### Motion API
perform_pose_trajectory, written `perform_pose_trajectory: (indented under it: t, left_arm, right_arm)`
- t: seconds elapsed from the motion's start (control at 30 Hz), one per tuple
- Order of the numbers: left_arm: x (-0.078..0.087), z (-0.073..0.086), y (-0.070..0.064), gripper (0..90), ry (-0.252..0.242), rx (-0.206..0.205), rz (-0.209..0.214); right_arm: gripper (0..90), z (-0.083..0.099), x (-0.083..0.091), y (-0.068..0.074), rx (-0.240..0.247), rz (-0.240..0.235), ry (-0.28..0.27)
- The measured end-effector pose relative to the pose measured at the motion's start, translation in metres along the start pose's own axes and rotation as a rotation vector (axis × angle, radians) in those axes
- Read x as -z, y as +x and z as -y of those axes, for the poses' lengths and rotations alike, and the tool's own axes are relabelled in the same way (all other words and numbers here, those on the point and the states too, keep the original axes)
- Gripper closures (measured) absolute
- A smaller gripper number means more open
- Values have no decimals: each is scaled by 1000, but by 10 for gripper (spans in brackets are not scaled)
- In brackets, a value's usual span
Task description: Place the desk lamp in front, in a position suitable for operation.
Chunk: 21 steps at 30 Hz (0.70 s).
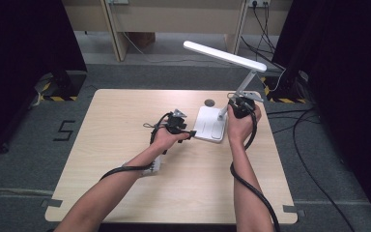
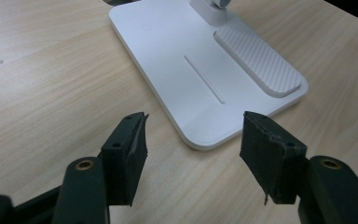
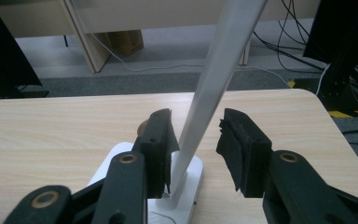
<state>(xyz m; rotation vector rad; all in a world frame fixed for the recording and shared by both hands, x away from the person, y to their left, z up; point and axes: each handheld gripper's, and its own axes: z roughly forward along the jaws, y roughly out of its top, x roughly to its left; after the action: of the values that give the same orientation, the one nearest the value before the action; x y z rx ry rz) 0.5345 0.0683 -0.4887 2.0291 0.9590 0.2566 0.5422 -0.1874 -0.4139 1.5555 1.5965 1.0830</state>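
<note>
Right hand-held gripper point(image 3: 193, 144) released around the lamp arm point(image 3: 214, 79), left hand-held gripper point(image 2: 193, 149) released just short of the lamp base point(image 2: 186, 74).

grey carpet floor point(image 1: 24, 140) | wood table point(image 1: 125, 193) | black curtains point(image 1: 24, 34) both sides

Around your work: what lies on and beyond the tabletop

On your light wooden tabletop point(image 1: 125, 116) you have a small dark round disc point(image 1: 209, 102) toward the far edge and a small white object point(image 1: 150, 167) lying near your side. Beyond the far edge you see grey carpet point(image 1: 140, 75), a pale wooden desk frame point(image 1: 116, 29) with a cardboard box point(image 1: 142, 38) under it, black cables point(image 1: 263, 29) trailing over the floor, and yellow-black hazard tape point(image 1: 58, 98) at both sides.
</note>
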Motion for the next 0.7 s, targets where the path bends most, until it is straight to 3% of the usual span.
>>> perform_pose_trajectory:
  t: [0.17, 0.3, 0.47, 0.7]
  left_arm:
    - [-11, 2, 1, 399, 9, 5, -9]
    - [-16, 1, 2, 404, 4, 14, -18]
    - [-23, -3, 5, 419, 6, 35, -30]
    - [-31, -10, 4, 490, 7, 71, -40]
  right_arm:
    - [651, -1, -4, 1, -35, 8, -12]
    - [661, -3, -8, 2, -25, 21, -24]
    - [689, -6, -12, 0, -57, 22, -20]
    - [720, -9, -18, -1, -87, 27, -13]
